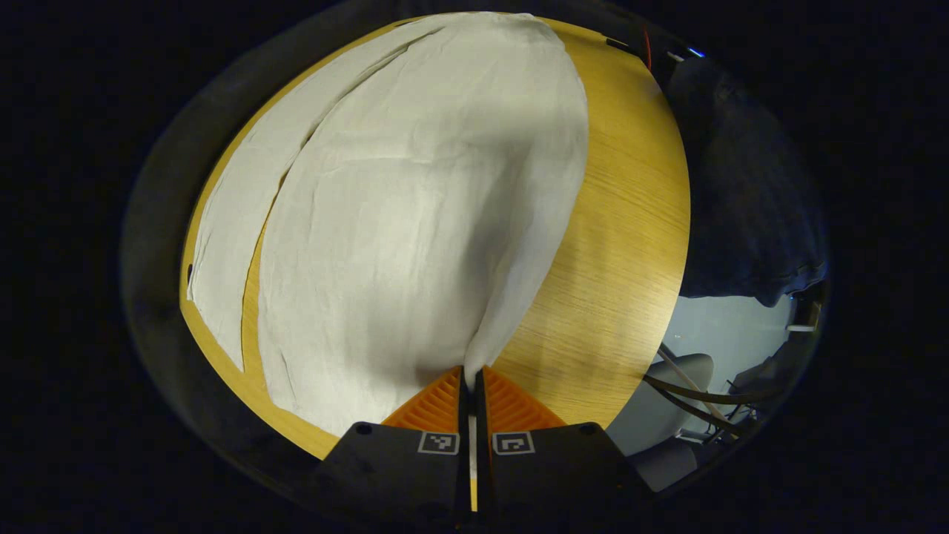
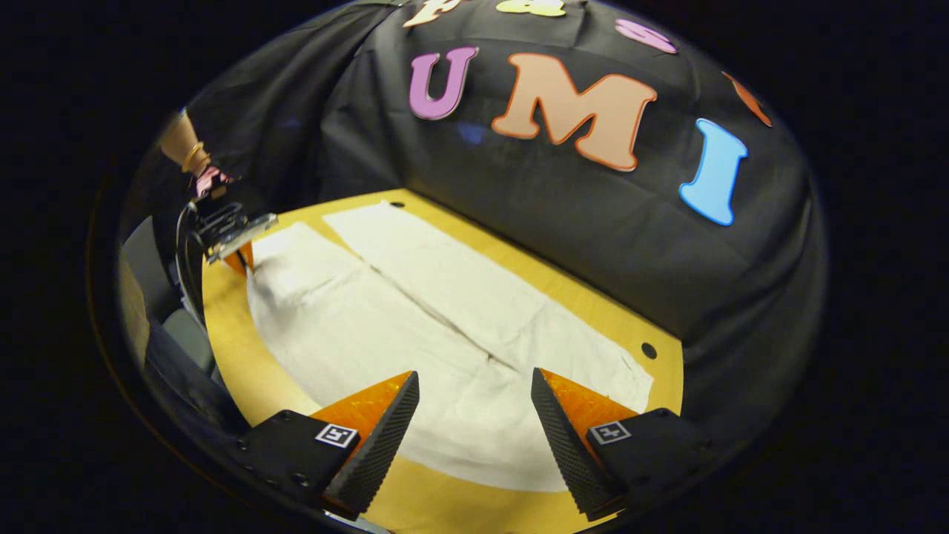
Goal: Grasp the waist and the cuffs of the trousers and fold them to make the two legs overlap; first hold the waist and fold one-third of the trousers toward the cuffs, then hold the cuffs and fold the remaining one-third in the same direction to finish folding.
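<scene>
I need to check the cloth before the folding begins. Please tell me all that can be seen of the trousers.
The trousers are off-white, of thin, lightly creased woven cloth, and lie spread flat on the wooden table, the two legs side by side with a narrow gap between them. The left gripper has its jaws closed on the edge of the near leg at the cuff end, lifting it into a small ridge. The right gripper hangs open over the waist end.

Off-white trousers [image 1: 415,222] on yellow wood-grain table [image 1: 623,245]
</scene>
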Available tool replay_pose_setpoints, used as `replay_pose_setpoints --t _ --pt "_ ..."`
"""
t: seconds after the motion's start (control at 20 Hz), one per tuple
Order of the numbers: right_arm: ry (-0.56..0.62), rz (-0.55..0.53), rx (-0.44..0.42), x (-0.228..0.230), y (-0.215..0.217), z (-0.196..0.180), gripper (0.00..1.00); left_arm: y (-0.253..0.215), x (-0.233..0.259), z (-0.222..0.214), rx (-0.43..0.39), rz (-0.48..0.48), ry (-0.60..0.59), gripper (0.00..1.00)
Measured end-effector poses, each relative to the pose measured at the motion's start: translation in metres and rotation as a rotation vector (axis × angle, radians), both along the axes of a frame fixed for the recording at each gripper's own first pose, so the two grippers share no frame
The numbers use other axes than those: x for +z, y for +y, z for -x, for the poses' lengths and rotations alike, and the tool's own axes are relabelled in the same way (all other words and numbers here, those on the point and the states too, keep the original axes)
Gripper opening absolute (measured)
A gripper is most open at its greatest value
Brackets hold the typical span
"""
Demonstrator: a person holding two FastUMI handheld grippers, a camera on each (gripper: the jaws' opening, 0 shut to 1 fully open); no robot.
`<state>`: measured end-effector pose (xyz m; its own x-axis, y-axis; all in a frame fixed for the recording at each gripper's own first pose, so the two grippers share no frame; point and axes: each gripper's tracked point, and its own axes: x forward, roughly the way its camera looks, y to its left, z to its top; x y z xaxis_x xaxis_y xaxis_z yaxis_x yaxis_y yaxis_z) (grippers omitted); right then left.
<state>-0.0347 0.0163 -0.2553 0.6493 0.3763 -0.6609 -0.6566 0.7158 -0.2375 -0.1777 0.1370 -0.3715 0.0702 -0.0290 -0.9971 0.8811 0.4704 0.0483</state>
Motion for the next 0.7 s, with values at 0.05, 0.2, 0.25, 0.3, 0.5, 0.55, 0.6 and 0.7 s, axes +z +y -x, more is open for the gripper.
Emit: replay_pose_setpoints --t 0.05,0.2,0.25,0.3,0.5,0.55,0.6,0.7 --pt "0.037 0.029 0.028 -0.012 -0.007 0.005 0.99 0.0 0.0 0.0 -0.005 -0.007 0.0 0.02" --pt "0.125 0.159 0.113 -0.051 -0.034 0.017 0.99 0.001 -0.002 0.001 -0.02 -0.025 -0.008 0.02" --pt "0.141 0.197 0.137 -0.062 -0.042 0.02 0.96 0.0 -0.002 0.0 -0.018 -0.029 -0.011 0.02" --pt "0.162 0.23 0.159 -0.073 -0.05 0.021 0.97 0.0 -0.002 0.001 -0.015 -0.032 -0.013 0.02" --pt "0.279 0.316 0.222 -0.108 -0.071 0.034 0.95 0.0 -0.003 0.001 -0.006 -0.045 -0.021 0.02" --pt "0.313 0.333 0.227 -0.116 -0.077 0.036 0.95 -0.001 -0.003 0.001 -0.002 -0.047 -0.022 0.02" --pt "0.343 0.345 0.231 -0.123 -0.081 0.037 0.95 -0.001 -0.003 0.002 0.0 -0.049 -0.024 0.02" --pt "0.377 0.353 0.242 -0.131 -0.083 0.038 0.94 0.0 -0.003 0.002 0.005 -0.056 -0.026 0.02"
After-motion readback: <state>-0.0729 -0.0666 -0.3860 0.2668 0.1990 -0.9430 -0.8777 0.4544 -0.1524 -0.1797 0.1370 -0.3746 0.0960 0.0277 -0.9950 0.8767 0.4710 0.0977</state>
